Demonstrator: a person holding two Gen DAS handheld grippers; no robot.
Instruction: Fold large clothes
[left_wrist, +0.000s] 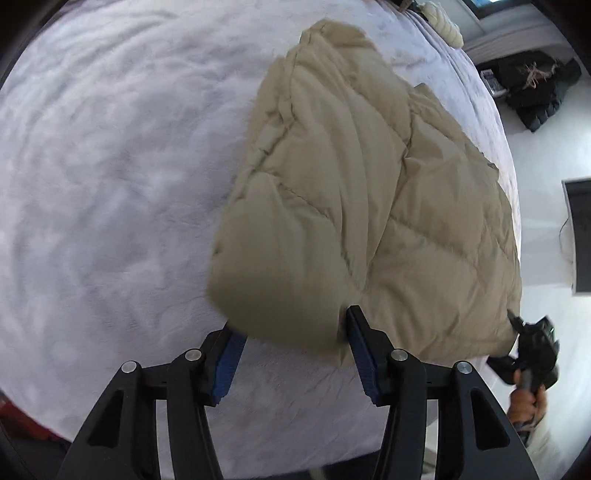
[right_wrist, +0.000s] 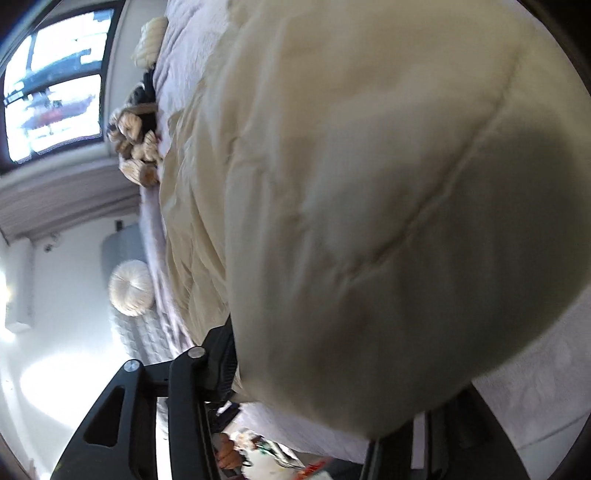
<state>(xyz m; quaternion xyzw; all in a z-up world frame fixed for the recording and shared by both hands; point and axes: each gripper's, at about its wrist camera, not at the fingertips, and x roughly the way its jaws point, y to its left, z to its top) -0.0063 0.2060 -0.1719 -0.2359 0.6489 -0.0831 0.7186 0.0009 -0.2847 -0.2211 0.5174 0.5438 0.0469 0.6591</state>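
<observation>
- Your left tongs stand spread wide, a puffy end of the beige quilted jacket bulging between the blue pads. They straddle that end without pinching it.
- The jacket lies on the pale bed cover, towards the bed's right edge, one side already doubled over the body. You look to be midway through a fold.
- Your right tongs sit at the jacket's near right corner. Whether they grip it, neither view shows; in the right wrist view the jacket hides the fingertips.
- Next, as I judge it, close the left tongs on that end, then carry both corners together towards the far collar, keeping the slippery fill from sliding out.
</observation>
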